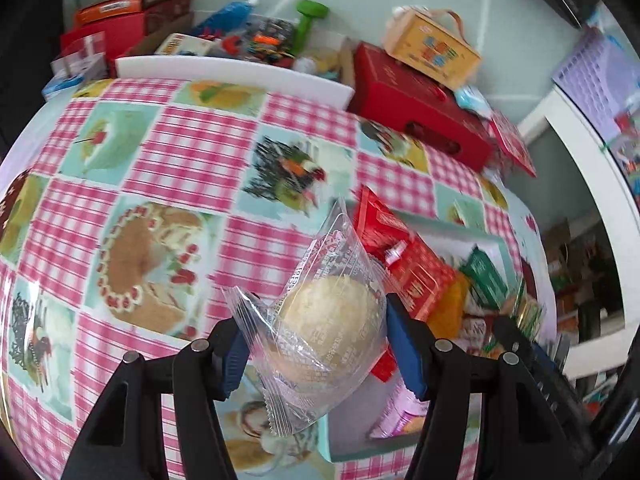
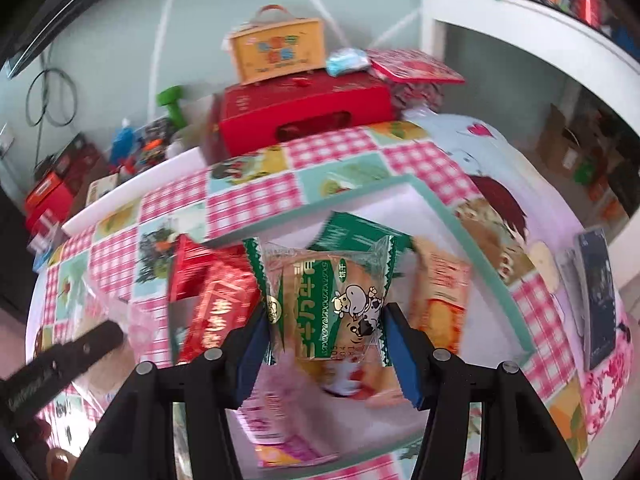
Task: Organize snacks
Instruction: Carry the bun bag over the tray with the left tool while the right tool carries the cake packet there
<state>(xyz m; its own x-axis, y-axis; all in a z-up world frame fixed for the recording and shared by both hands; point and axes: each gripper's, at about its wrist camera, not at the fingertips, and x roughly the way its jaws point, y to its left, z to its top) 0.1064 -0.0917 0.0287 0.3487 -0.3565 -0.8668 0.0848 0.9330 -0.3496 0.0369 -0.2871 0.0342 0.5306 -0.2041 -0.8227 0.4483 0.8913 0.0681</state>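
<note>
My left gripper (image 1: 318,344) is shut on a round pale pastry in a clear wrapper (image 1: 326,320), held above the checked tablecloth (image 1: 192,152). My right gripper (image 2: 324,334) is shut on a green and white cow-print biscuit packet (image 2: 332,300), held over a white tray with a mint rim (image 2: 472,240). In that tray lie red packets (image 2: 216,308), a green packet (image 2: 352,228), an orange packet (image 2: 440,292) and a pink packet (image 2: 280,436). The left wrist view shows the same tray (image 1: 460,236) to the right of the pastry, with the right gripper's black finger (image 1: 516,336) over it.
A red box (image 2: 304,112) with a yellow carry case (image 2: 276,48) on top stands at the table's far edge, beside a green dumbbell (image 2: 174,104) and clutter. A dark phone-like slab (image 2: 598,300) lies at the right. A white shelf (image 2: 520,20) stands beyond the table. The left gripper's finger (image 2: 80,348) shows at lower left.
</note>
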